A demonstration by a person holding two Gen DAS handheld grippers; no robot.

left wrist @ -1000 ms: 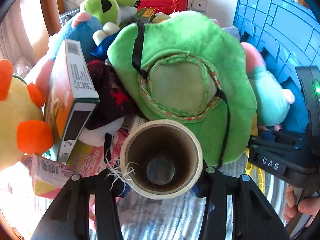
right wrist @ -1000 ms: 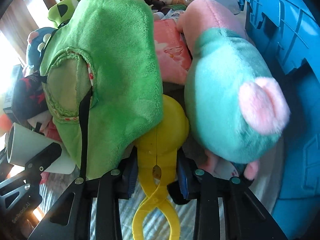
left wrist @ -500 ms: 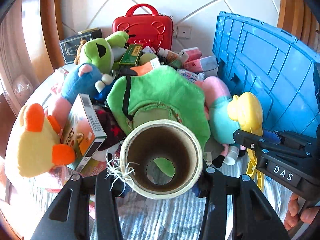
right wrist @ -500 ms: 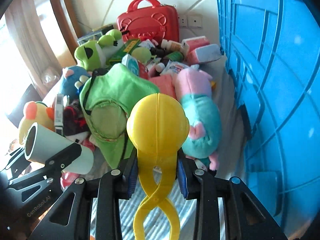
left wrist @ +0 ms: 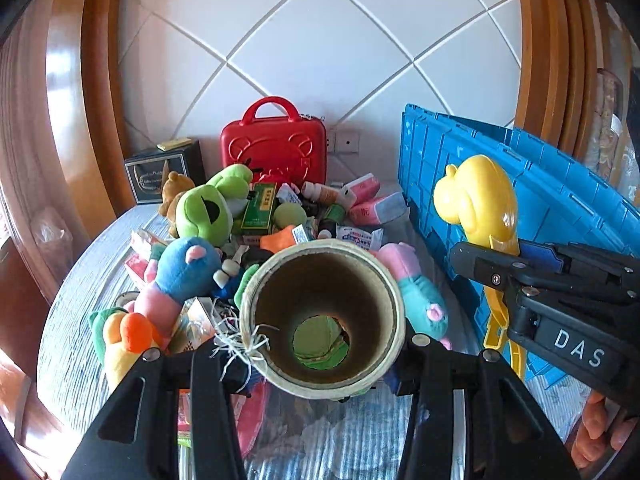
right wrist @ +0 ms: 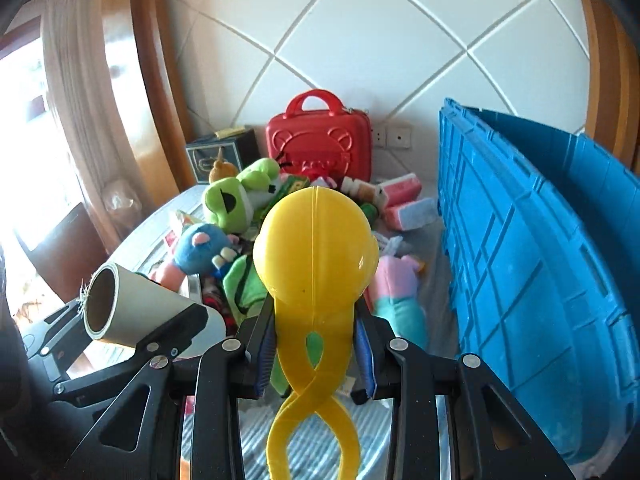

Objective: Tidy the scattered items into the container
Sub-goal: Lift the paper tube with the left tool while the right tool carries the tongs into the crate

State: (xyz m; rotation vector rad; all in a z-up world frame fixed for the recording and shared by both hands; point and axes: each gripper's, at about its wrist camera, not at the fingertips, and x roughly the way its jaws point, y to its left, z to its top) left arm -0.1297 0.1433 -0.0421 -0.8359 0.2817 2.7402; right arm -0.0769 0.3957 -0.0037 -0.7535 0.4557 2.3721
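Cardboard tube, light and crushable, sits clamped across its wall in the left tool, above the table. Right tool pinches a slick, rigid yellow scoop at its neck; blue crate stands at three o'clock.

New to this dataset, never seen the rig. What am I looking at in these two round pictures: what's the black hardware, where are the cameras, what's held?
No robot: a person carries a two-finger gripper in each hand, with a fisheye camera looking along the fingers. In the left view, the left gripper is shut on a cardboard tube. In the right view, the right gripper is shut on a yellow plastic toy. Below lies a table heaped with plush toys, packets and a red case. The blue crate stands to the right.
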